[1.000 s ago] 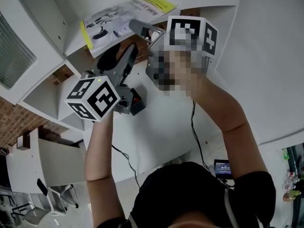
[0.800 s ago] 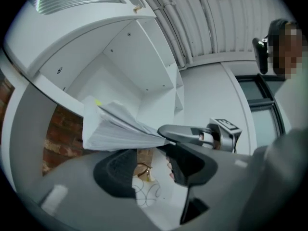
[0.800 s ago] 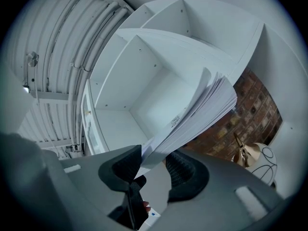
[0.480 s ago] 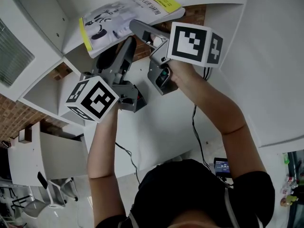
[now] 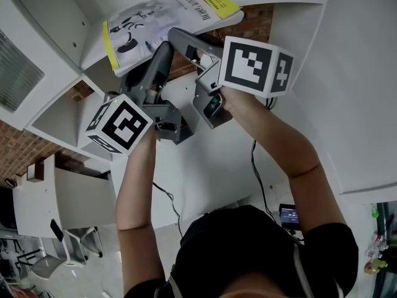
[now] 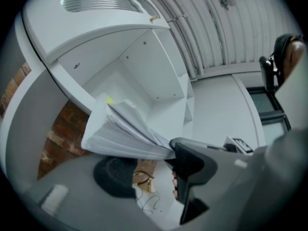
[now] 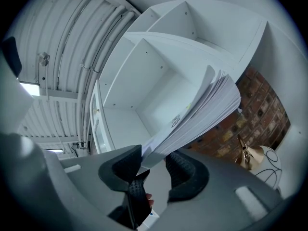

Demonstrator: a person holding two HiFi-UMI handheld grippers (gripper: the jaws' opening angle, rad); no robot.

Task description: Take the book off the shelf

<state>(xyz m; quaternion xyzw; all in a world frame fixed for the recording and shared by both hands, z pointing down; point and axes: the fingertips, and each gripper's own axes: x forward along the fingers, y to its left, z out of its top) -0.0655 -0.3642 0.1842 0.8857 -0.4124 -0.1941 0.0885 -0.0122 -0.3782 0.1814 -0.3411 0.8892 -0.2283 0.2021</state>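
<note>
Head view alone gives the cover of the book (image 5: 167,14): white, line drawings, a yellow band along one edge and a yellow spine strip, thin and floppy. It sticks out of the front of the white shelf (image 5: 62,17), above both raised arms. It does not show the grip. The right gripper view does: the right tool (image 7: 153,165) is clamped on the book's lower corner, both dark pads on it, pages fanning upward toward an open compartment, brick wall (image 7: 260,114) at the right. In the head view the right tool (image 5: 183,42) just meets the book's edge. The left gripper view shows the left tool (image 6: 151,172) spread wide, jaws having just been opening. The book's page block (image 6: 125,134) lies across above the gap, one corner at a pad tip, nothing pinched. Ribbed ceiling (image 6: 231,28) only in the gripper views.
</note>
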